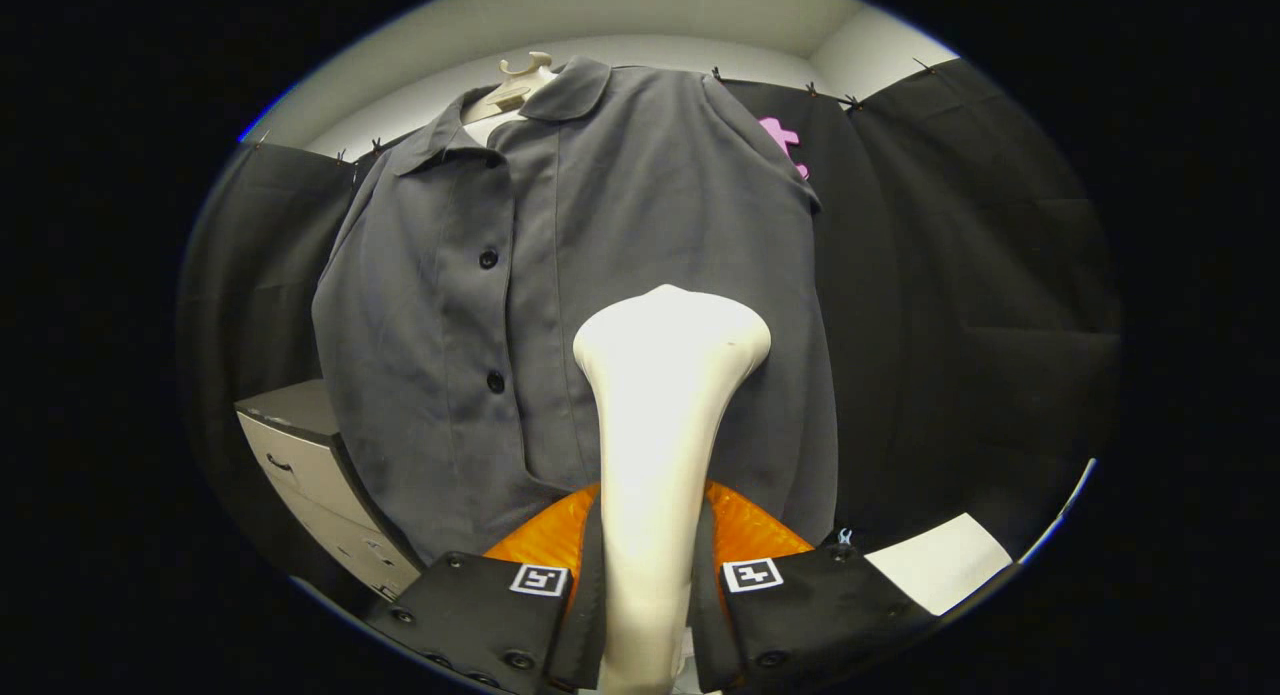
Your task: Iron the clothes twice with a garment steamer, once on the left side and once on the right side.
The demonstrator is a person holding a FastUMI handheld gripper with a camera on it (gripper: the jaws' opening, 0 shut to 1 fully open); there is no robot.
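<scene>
Right, over on the left a pale drawer cabinet (pixel 320 475) stands low against the black cloth wall (pixel 960 305), its dark handle showing on the top drawer, and the shirt's hem hangs just beside its right edge. Moving across, the grey shirt (pixel 600 245) hangs on a cream hanger (pixel 515 85), collar up top and a little white showing at the open neck. Two dark buttons (pixel 488 259) run down the placket, left of the middle of the shirt. Centre now: the gripper (pixel 650 595) has the white steamer (pixel 665 405) by its handle, one black finger (pixel 580 595) pressed on the left side and its partner on the right, closed down to the width of that handle and no wider. Each finger block carries a small square marker (pixel 539 579) on its top face. The steamer rises upright from between the fingers, its broad rounded head sitting in front of the shirt's right panel, right of the buttons and about mid-height; whether the head touches the fabric, I cannot tell. Behind the handle, something orange and ribbed (pixel 745 530) peeks out on both sides, below the shirt's hem. On the right, the black cloth runs back along its clips, and a white sheet (pixel 935 565) lies low beside the right finger block.
</scene>
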